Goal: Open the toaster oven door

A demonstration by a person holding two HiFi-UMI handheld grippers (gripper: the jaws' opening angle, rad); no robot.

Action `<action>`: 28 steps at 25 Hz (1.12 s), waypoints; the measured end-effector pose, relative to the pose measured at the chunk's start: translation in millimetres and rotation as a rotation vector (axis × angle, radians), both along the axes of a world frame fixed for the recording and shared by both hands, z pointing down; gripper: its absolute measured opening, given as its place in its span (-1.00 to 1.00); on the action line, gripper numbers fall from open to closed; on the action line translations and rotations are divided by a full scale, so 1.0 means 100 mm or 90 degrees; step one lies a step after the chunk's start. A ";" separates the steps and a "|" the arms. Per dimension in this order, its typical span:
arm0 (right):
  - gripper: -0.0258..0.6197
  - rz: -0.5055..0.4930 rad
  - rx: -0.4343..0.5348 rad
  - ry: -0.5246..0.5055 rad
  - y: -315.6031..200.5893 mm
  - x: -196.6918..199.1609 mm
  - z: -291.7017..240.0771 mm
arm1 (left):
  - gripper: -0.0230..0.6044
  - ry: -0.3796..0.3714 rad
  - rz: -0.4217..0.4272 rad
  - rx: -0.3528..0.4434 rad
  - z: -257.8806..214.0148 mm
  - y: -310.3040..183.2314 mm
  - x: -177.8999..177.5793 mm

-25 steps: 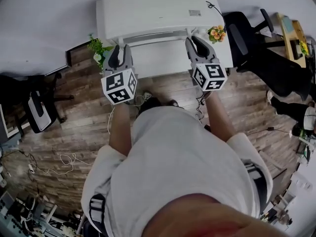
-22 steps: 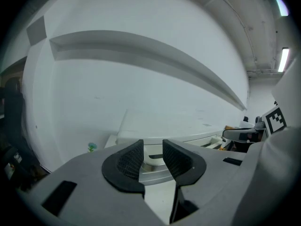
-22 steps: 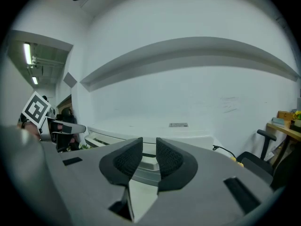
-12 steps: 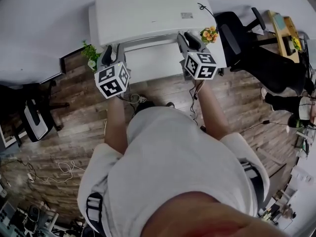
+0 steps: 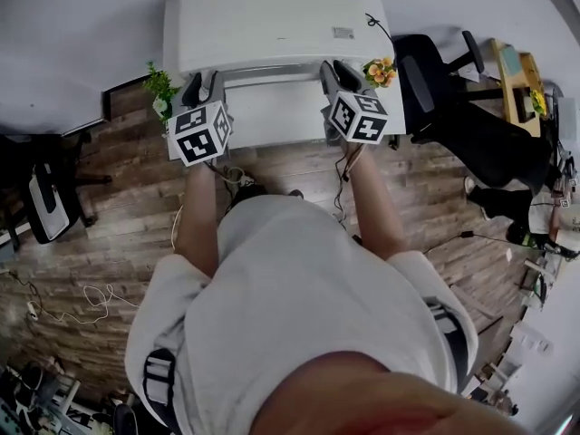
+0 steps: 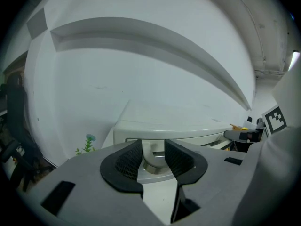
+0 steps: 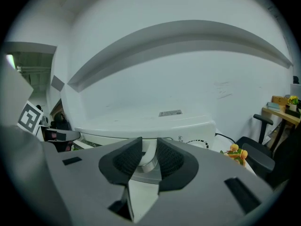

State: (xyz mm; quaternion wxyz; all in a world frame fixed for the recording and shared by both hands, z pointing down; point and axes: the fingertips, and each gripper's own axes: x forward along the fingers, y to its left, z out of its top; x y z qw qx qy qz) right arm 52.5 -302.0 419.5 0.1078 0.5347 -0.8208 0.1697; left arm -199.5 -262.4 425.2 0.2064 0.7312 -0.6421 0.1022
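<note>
I am facing the toaster oven (image 5: 272, 25), which is sitting on the white tabletop (image 5: 395, 109) against the wall, its door (image 5: 272, 111) lying dropped forward; my left tool (image 5: 201, 84) and right tool (image 5: 335, 71) are straddling the handle (image 6: 153, 163) ends; both jaws have just been opening and are standing spread, not pinching.

White counter (image 5: 272, 120) set against the wall. A white toaster oven (image 5: 272, 21) stands on it toward the back. Small green plant (image 5: 160, 87) at the counter's left end. Orange flowers (image 5: 379, 71) at the right end, just beside the oven.
</note>
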 end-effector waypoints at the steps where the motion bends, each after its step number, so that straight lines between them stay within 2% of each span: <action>1: -0.63 0.000 0.003 0.001 0.00 -0.01 0.00 | -0.46 -0.002 0.000 0.001 0.00 0.00 0.00; 28: -0.62 -0.015 0.040 0.028 0.28 0.03 0.04 | -0.46 -0.008 -0.028 -0.005 0.07 0.26 0.02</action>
